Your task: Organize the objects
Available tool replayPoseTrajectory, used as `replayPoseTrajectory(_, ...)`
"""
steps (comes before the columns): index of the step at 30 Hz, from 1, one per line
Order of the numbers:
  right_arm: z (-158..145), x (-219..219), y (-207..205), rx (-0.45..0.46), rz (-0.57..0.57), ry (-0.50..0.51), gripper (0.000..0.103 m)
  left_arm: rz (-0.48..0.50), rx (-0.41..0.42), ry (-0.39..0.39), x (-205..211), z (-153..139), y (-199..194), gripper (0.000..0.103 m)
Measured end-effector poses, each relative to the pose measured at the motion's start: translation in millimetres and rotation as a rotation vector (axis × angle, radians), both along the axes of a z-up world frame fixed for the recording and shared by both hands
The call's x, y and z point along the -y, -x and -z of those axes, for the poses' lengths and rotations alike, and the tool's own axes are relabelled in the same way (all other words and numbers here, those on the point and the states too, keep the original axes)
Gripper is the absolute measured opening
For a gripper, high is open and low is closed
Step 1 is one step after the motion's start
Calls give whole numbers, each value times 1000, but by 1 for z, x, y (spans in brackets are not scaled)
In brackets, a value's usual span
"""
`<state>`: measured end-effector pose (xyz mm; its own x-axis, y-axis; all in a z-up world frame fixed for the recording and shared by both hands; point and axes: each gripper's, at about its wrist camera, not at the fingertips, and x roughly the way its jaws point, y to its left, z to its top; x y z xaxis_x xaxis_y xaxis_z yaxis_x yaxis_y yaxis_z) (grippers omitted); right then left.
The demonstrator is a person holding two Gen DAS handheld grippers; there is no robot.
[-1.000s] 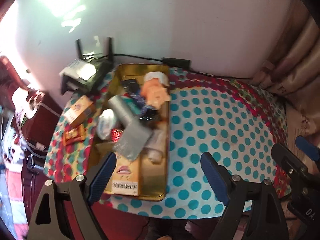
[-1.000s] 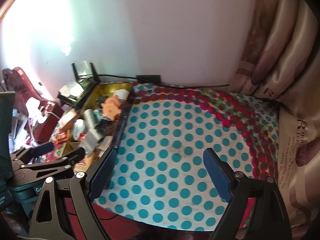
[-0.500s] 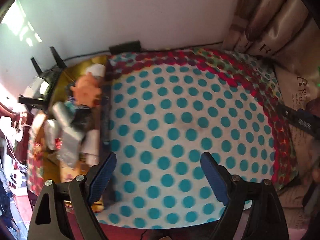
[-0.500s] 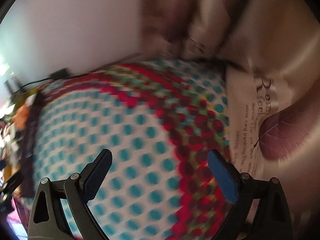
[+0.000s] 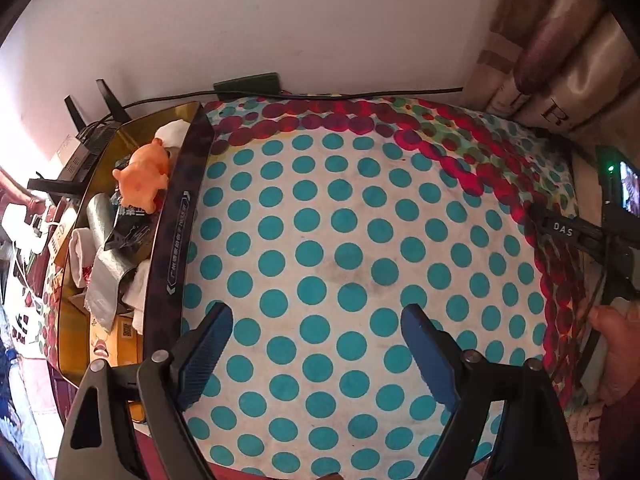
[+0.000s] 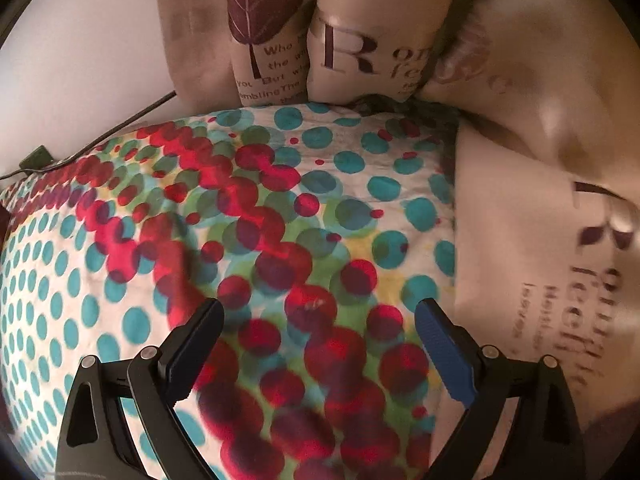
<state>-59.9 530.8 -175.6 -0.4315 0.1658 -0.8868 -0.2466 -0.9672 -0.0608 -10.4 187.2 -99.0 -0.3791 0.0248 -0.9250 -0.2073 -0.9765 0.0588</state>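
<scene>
Left wrist view looks down on a table under a polka-dot tablecloth [image 5: 320,216], teal dots across the middle and red dots along the far and right edges. The left gripper [image 5: 316,340] hangs above the cloth with its blue-padded jaws spread wide and nothing between them. At the table's left edge sits a gold tray [image 5: 72,320] with a dark printed rim, crowded with things: an orange toy pig [image 5: 142,172] near the far end, a silver foil pouch [image 5: 104,280] below it, a dark packet [image 5: 128,224] between the two, white crumpled tissue [image 5: 172,130] at the far corner and a yellow box [image 5: 116,336] at the near end. Beyond the tray stands a black router [image 5: 86,140] with raised antennas, and a black cable [image 5: 360,94] runs along the white wall.

Right wrist view shows the right gripper [image 6: 318,344] over the cloth's red-dotted corner, jaws likewise wide apart and holding nothing, close to a beige printed curtain [image 6: 360,40].
</scene>
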Motion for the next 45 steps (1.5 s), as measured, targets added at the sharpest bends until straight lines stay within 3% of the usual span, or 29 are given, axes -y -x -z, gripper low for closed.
replayPoseTrajectory(5, 13, -5, 9, -45, -4, 29, 103, 0, 8, -7, 3, -5, -3, 88)
replayPoseTrajectory(9, 18, -6, 5, -141, 1, 23, 103, 7, 4, -3, 12, -13, -12, 88)
replayPoseTrajectory(13, 21, -4, 5, -163, 14, 16, 103, -8, 14, -12, 35, -20, -29, 88)
replayPoseTrajectory(19, 22, -3, 6, -163, 13, 16, 103, -124, 5, -13, 105, -36, -52, 88)
replayPoseTrajectory(29, 21, -3, 6, -163, 13, 16, 103, -492, -41, 3, 272, -61, -85, 88)
replayPoseTrajectory(35, 20, -3, 5, -163, 13, 17, 103, -538, -47, 89, 333, -70, -111, 88)
replayPoseTrajectory(39, 20, -4, 5, -163, 13, 17, 103, -582, -57, 88, 364, -75, -115, 88)
replayPoseTrajectory(45, 20, -4, 5, -163, 13, 17, 103, -555, -51, 103, 373, -70, -99, 88)
